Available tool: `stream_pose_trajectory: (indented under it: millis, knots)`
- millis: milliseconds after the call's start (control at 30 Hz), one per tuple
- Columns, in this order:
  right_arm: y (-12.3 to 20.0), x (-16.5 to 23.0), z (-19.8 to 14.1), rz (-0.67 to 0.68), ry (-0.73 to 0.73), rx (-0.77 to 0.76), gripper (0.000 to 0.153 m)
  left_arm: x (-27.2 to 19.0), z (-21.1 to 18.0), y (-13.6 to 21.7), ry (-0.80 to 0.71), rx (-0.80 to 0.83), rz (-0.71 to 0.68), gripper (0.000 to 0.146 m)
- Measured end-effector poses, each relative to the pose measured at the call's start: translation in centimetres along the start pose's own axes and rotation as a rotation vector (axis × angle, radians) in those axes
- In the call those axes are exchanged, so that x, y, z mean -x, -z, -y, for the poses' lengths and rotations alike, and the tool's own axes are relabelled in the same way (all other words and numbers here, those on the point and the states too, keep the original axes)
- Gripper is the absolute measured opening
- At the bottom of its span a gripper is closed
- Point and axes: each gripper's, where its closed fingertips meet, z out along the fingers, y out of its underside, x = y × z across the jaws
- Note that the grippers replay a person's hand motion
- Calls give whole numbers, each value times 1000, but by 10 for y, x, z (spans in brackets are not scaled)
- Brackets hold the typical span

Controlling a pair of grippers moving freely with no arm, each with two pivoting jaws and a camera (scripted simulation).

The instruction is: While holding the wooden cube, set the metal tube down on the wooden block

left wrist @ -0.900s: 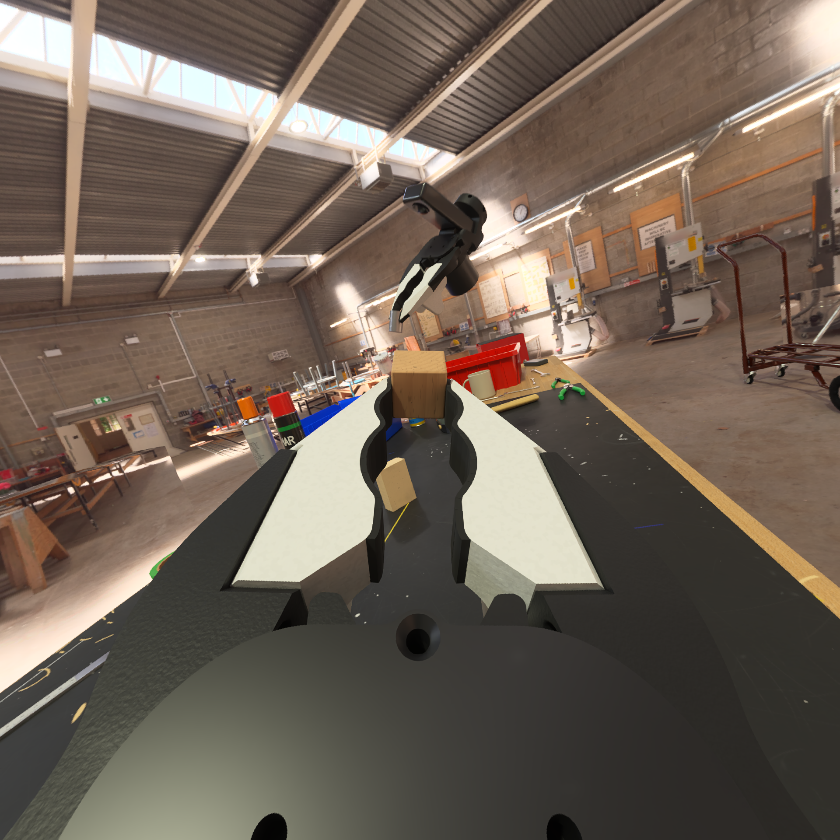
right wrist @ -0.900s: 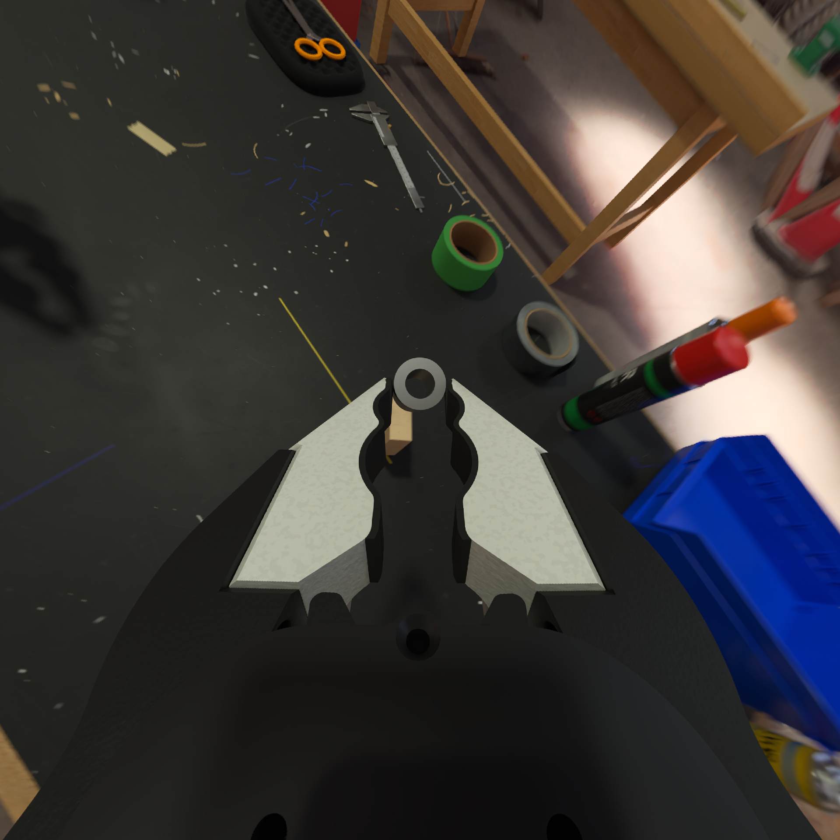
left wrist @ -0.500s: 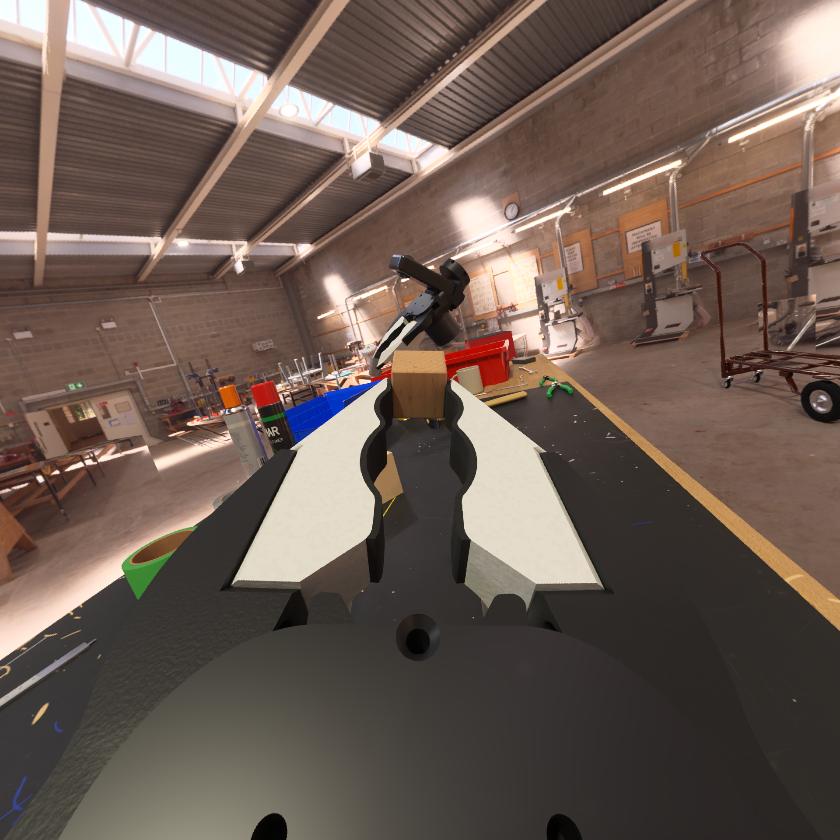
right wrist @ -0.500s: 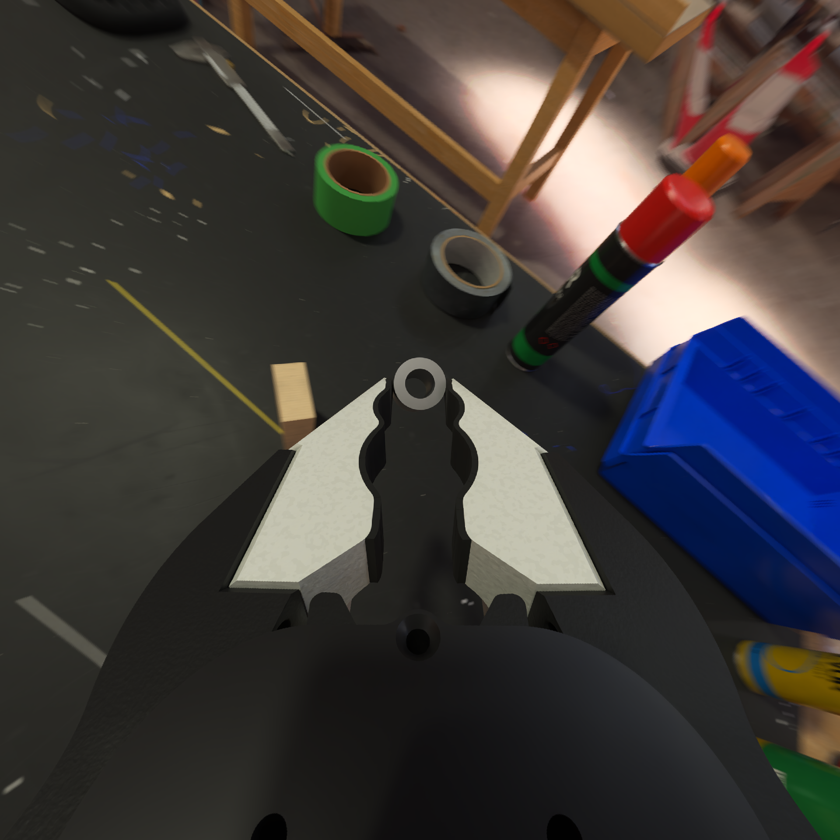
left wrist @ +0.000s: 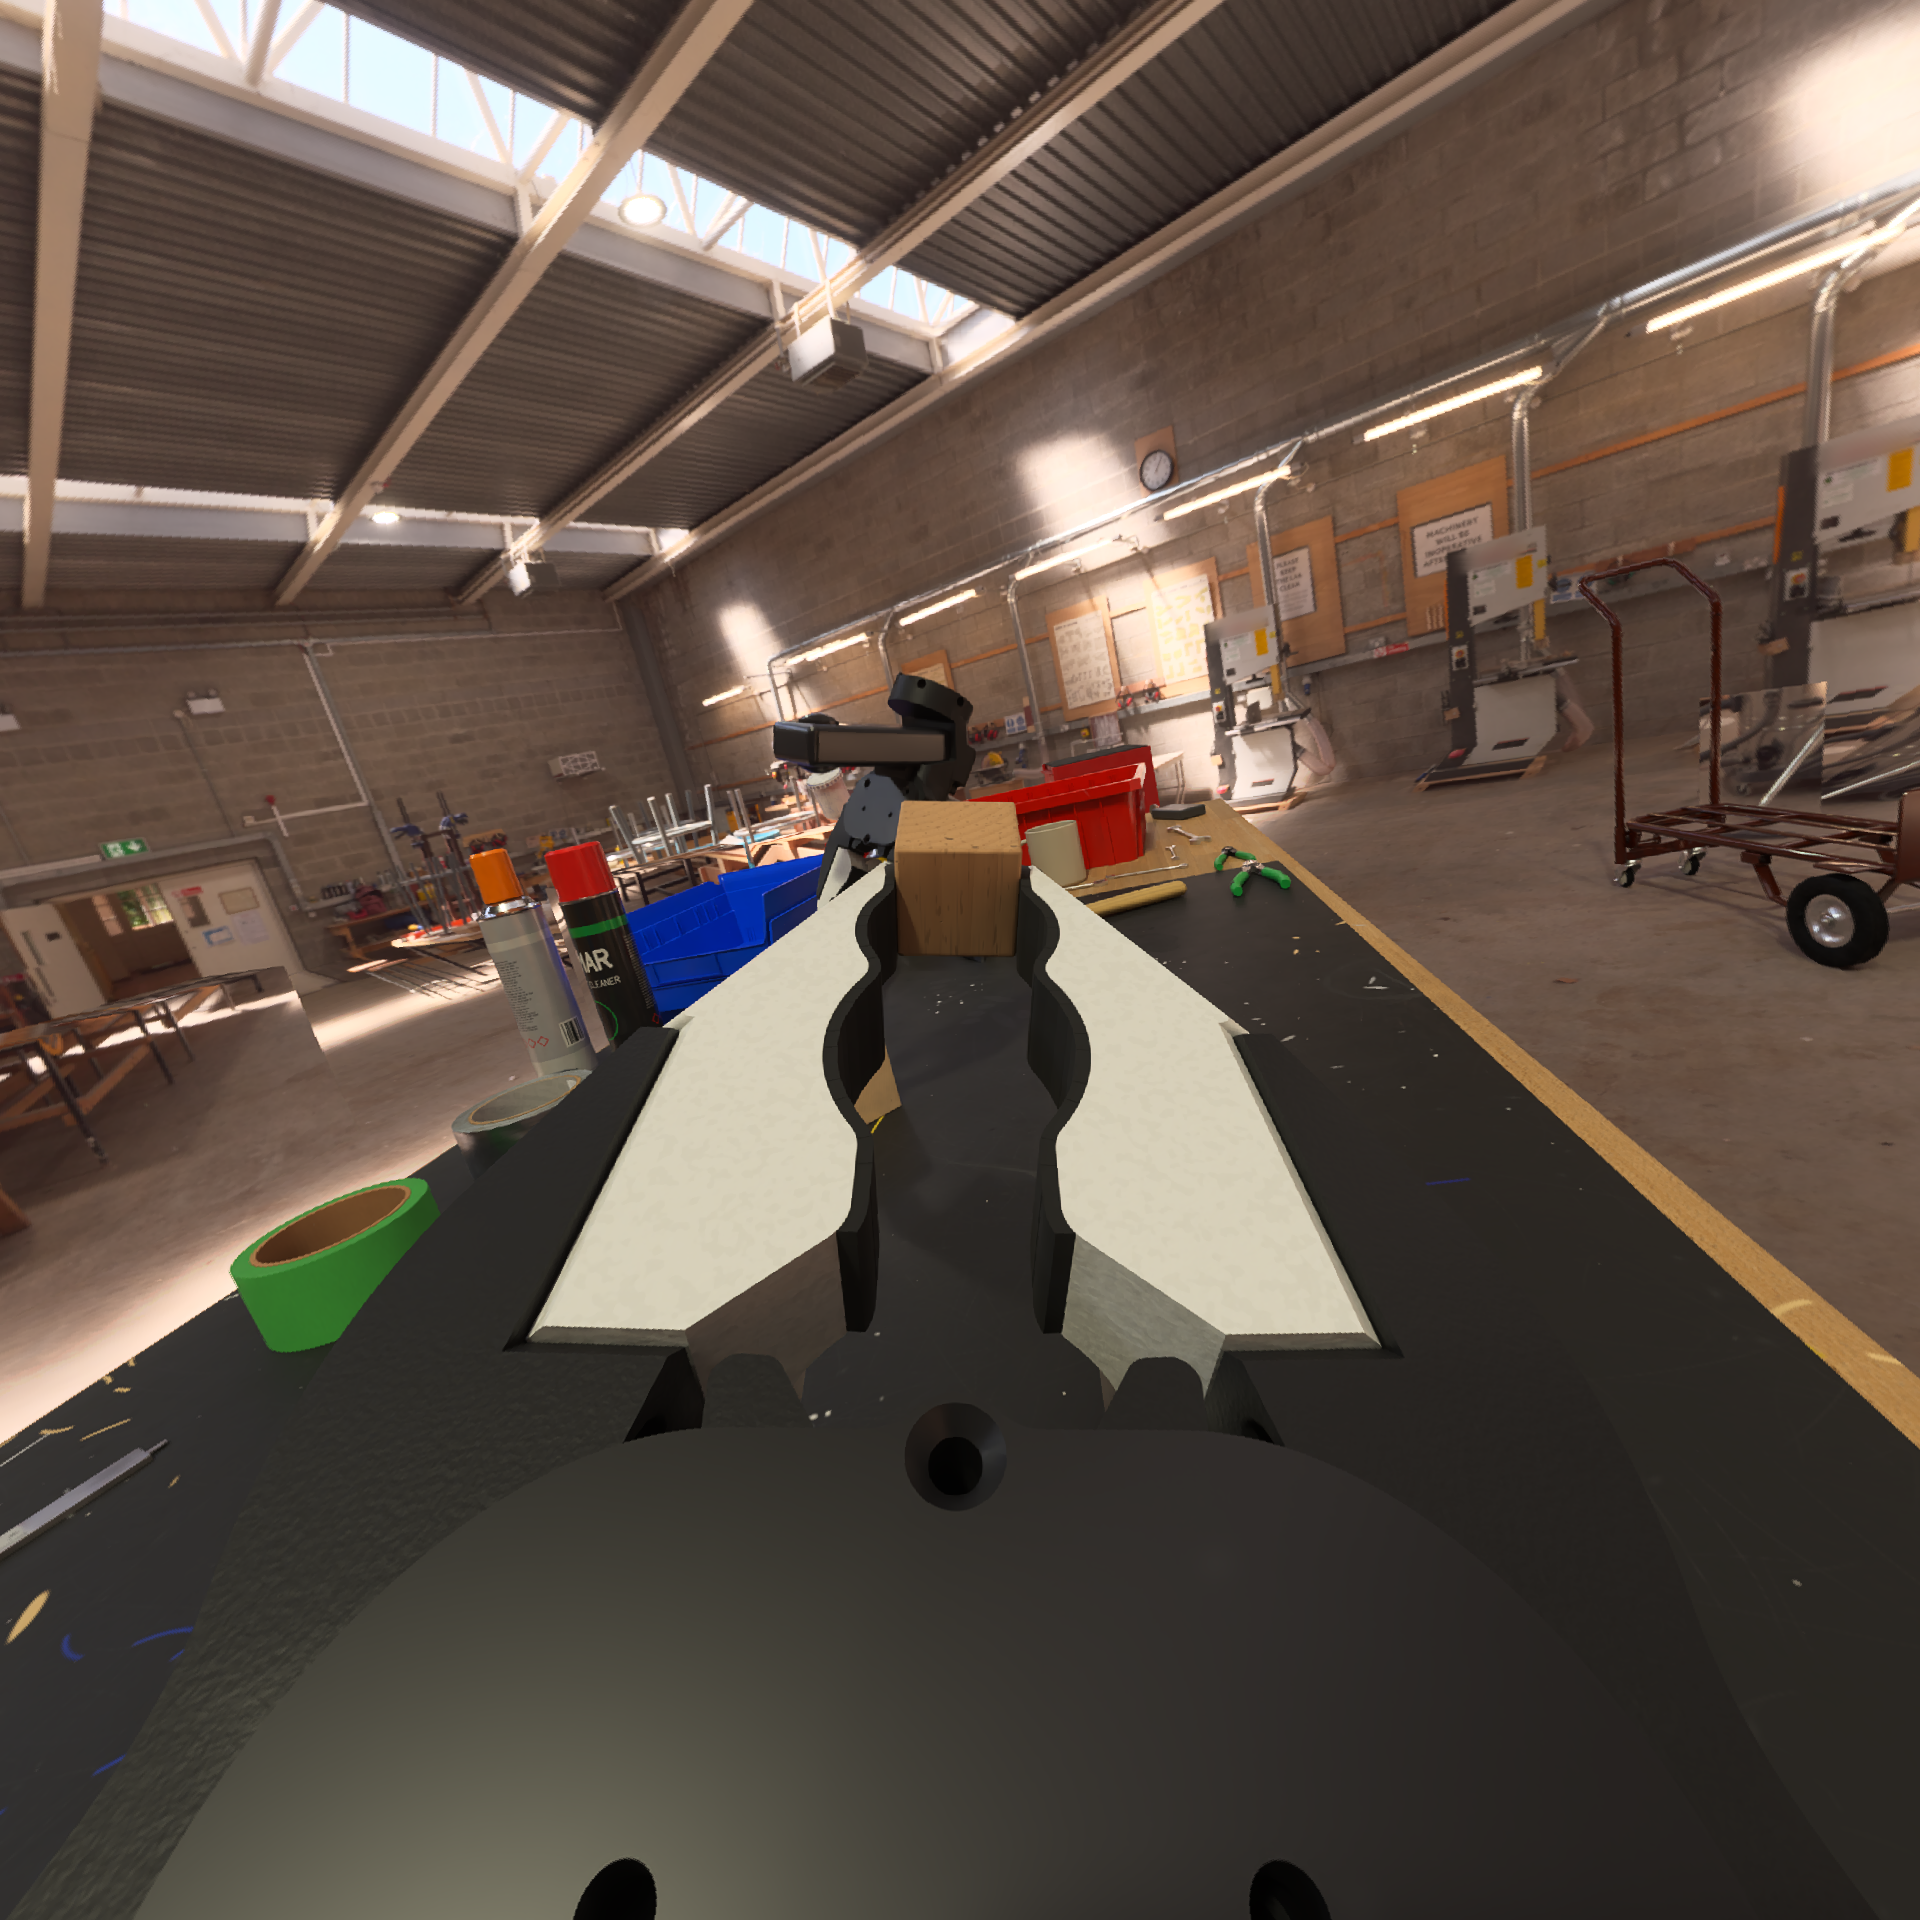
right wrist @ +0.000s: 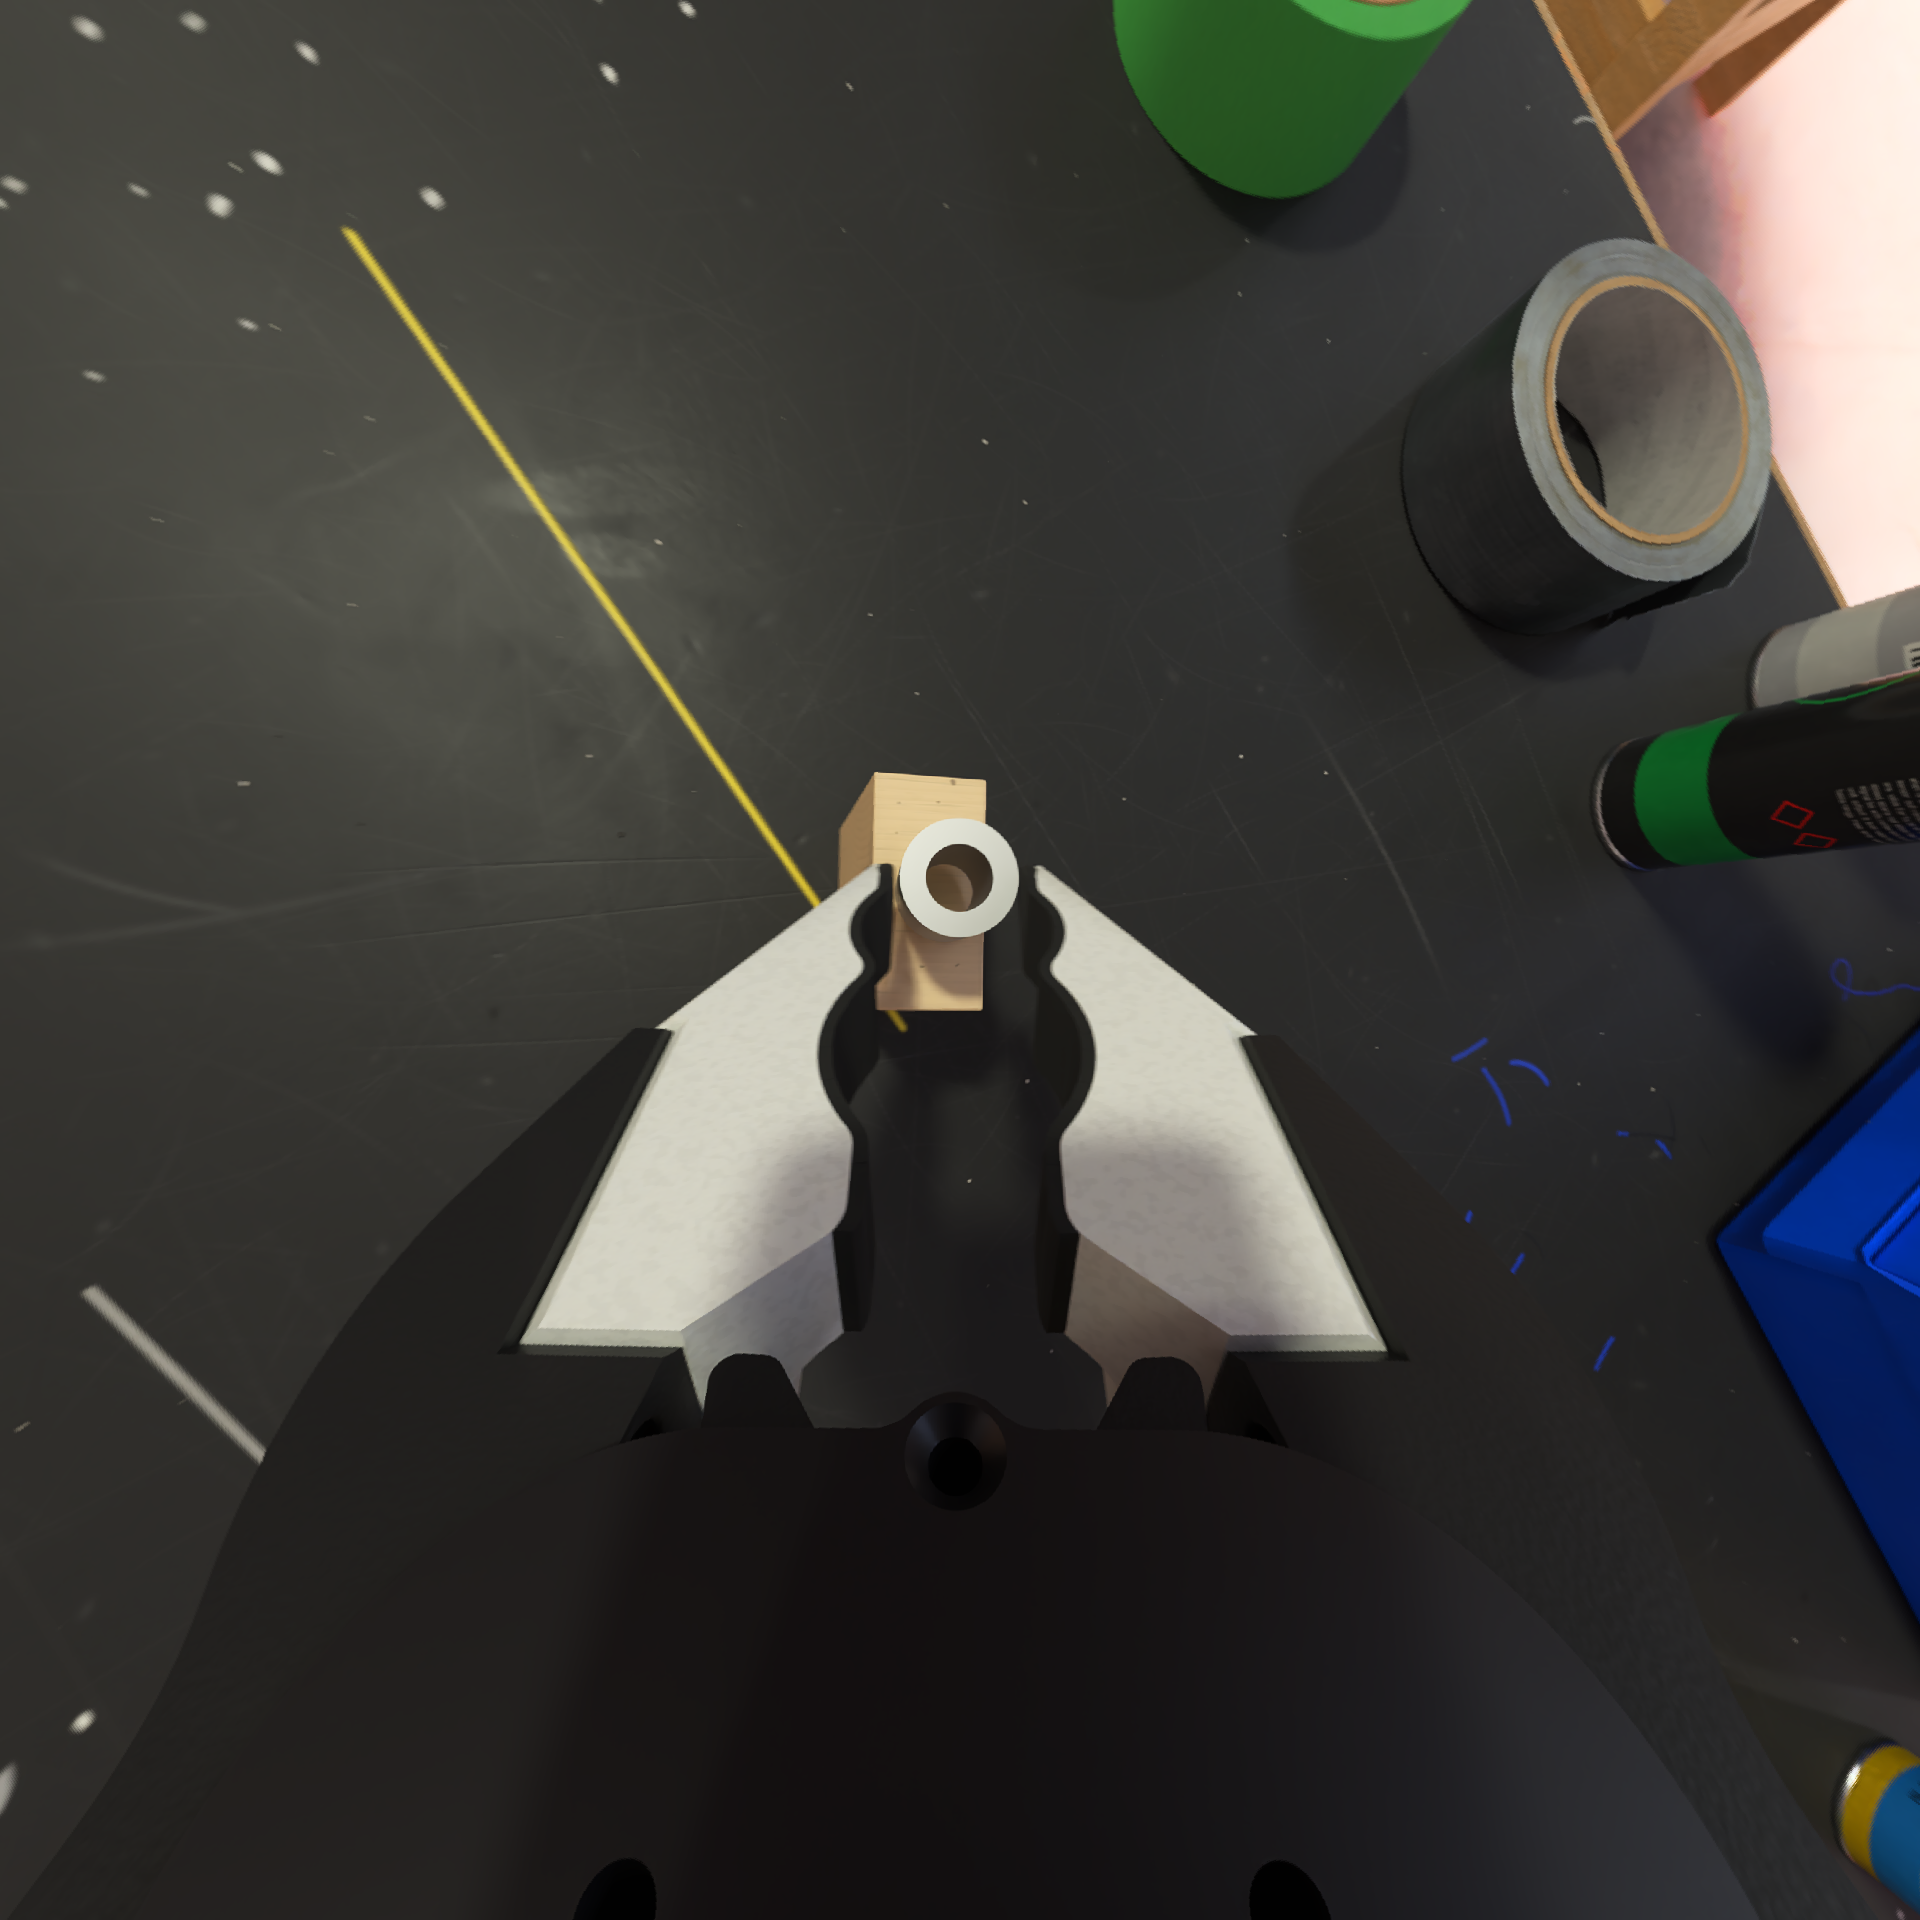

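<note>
Left tool (left wrist: 956, 914) clamps wooden cube (left wrist: 956, 878). Right tool (right wrist: 956, 904) grips metal tube (right wrist: 958, 878), end-on directly above wooden block (right wrist: 928, 904); lowering and release remain.

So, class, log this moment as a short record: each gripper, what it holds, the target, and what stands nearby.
left gripper: shut on cube, held above the bench
right gripper: shut on tube, pointing down
block: on the bench, directly under the tube
tube-block contact: cannot tell
nearby: green tape, grey tape, spray can, blue bin
</note>
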Motion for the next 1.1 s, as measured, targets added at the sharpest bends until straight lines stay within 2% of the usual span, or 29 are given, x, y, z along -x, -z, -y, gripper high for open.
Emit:
stream_pose_trajectory:
  millis: [133,267,367,467,533,600,667,733,800,867,933,1033,1100]
  knots:
    - [23,3,9,40,-34,-43,55,0,1,0,0,-4,1,21]
    - [51,-1,25,10,-104,-149,76,-2,1,-2,-1,-4,-6,21]
    - [72,10,44,29,-189,-247,89,-4,0,-5,-3,0,-14,21]
    - [83,40,56,140,-237,-249,93,-6,-1,-8,-2,2,-25,21]
    - [85,58,55,152,-213,-200,92,-7,-3,-10,3,6,-33,21]
    - [82,73,39,120,-76,-85,88,-9,-4,-12,7,9,-41,21]
    - [74,69,5,-1,144,106,80,-10,-5,-13,6,13,-48,21]
    - [64,52,-36,-151,302,337,72,-11,-5,-14,7,13,-55,21]
    - [50,48,-69,-159,376,467,66,-11,-6,-15,11,11,-58,21]
    - [34,50,-85,-115,375,446,60,-12,-7,-15,13,14,-59,21]
    - [26,42,-86,-171,364,386,49,-12,-7,-15,13,18,-60,21]
    - [30,34,-74,-243,388,290,30,-10,-8,-14,17,18,-55,21]
    - [38,33,-67,-209,310,245,18,-10,-9,-14,23,17,-54,21]
